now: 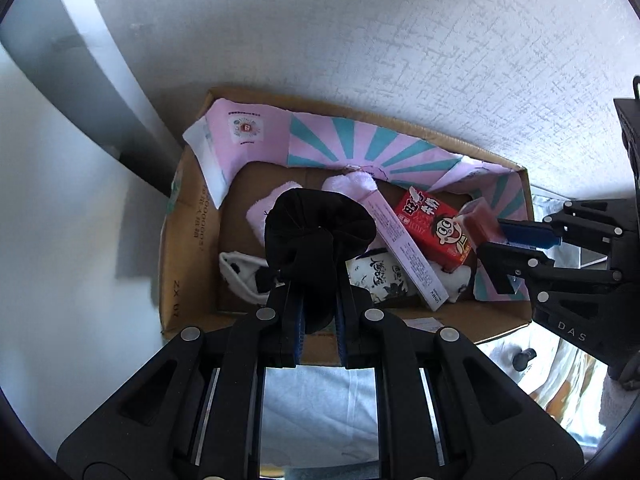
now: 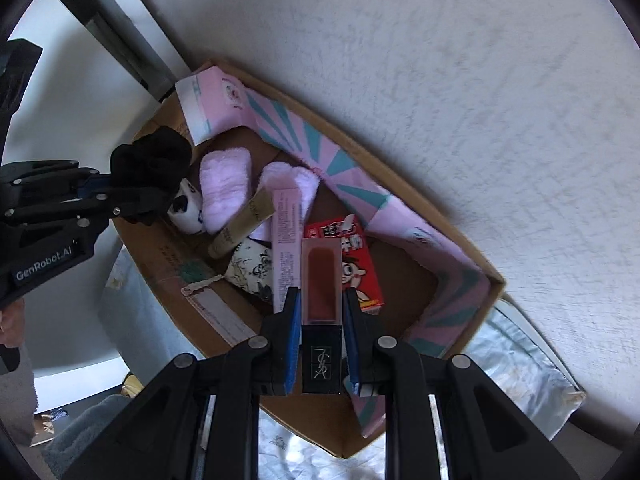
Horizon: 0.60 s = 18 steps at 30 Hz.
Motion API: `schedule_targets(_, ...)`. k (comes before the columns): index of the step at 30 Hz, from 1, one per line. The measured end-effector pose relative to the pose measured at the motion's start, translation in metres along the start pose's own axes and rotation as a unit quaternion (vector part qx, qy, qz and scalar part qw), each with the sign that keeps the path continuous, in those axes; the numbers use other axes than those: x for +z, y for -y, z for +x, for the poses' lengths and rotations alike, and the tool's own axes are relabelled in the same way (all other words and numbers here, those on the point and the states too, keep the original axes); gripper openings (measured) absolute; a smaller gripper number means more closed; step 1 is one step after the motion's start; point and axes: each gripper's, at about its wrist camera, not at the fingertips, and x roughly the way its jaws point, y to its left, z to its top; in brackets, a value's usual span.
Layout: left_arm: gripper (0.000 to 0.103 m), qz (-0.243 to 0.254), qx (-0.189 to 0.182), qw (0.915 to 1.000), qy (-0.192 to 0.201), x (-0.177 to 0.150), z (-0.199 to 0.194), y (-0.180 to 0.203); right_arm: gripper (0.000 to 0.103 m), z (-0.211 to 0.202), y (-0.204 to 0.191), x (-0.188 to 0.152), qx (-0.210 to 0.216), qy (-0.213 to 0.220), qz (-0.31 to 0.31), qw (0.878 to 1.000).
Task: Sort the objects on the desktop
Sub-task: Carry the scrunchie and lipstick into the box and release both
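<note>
An open cardboard box point(image 1: 188, 264) lined with pink and teal paper holds sorted items. My left gripper point(image 1: 318, 300) is shut on a black scrunchie point(image 1: 320, 232) and holds it over the box's left part; it also shows in the right wrist view point(image 2: 152, 160). My right gripper point(image 2: 322, 312) is shut on a red lip gloss with a black cap point(image 2: 322, 280), held over the red milk carton point(image 2: 360, 264). In the left wrist view the right gripper point(image 1: 500, 248) reaches in from the right with the lip gloss point(image 1: 478, 220).
Inside the box lie pink fluffy socks point(image 2: 224, 188), a panda sock point(image 2: 186, 208), a long pink carton point(image 2: 286, 240), a beige tube point(image 2: 240, 228) and a black-and-white packet point(image 2: 254, 268). The box point(image 2: 400, 168) stands by a white wall, on a light blue bedsheet point(image 2: 516, 360).
</note>
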Motion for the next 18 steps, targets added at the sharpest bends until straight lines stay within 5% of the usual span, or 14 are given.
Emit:
schedule_targets(15,0.013,0.030,0.003,0.9995,0.002,0.008,-0.002,0.013,0.018,-0.001,-0.005,0.005,0.002,0.000,0.009,1.000)
schedule_targets(17,0.034,0.034,-0.002,0.9994,0.007,0.008,-0.004,0.015,0.019,0.000,-0.006,0.006,0.006,0.000,0.007,1.000)
schedule_targets(18,0.062,0.036,0.004,0.9993,0.009,0.009,-0.006,0.017,0.021,0.000,-0.007,0.007,0.007,0.000,0.004,1.000)
